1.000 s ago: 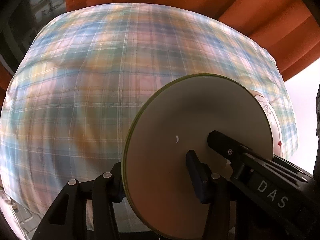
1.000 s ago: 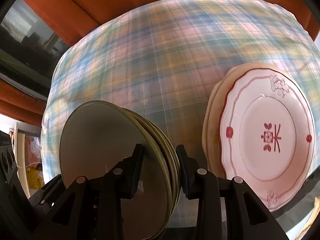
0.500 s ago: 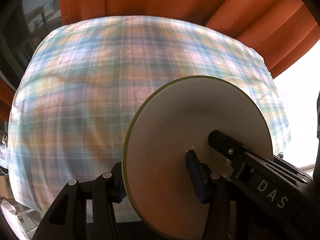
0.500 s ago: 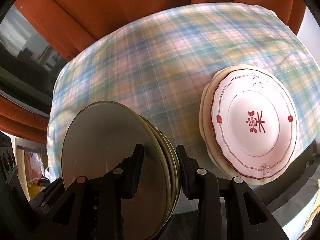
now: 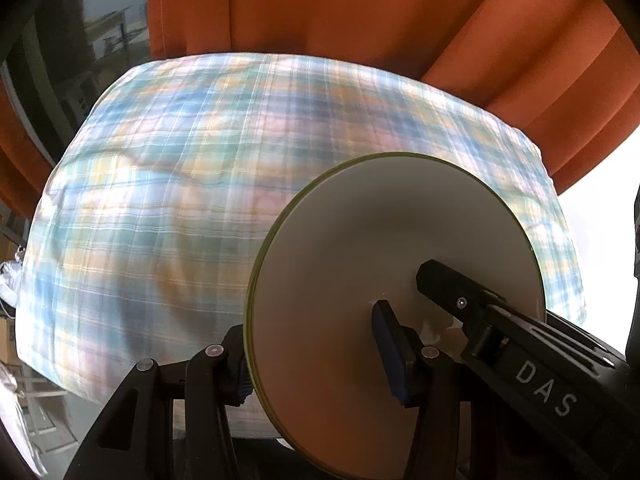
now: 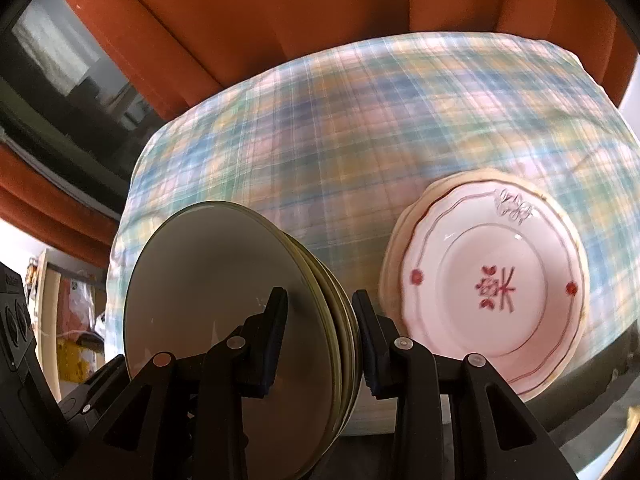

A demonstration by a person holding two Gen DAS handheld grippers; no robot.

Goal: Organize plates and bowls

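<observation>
The left gripper (image 5: 316,360) has its fingers pinched on the near edge of a stack of green-rimmed plates (image 5: 396,292), one finger behind the stack and one pressed on the pale face turned to the camera. The right gripper (image 6: 320,332) clamps the same stack of green-rimmed plates (image 6: 224,304) from the other side, its two fingers squeezing several plates held together on edge. In the left wrist view the right gripper's black arm, lettered DAS, reaches in from the lower right and lies against the plate face. The stack hangs tilted above a table under a checked cloth (image 6: 340,132), clear of it. To the right, flat on the cloth near its front edge, sits a pile of pink flowered plates (image 6: 492,284). Orange curtains (image 5: 360,8) hang beyond the far side.
</observation>
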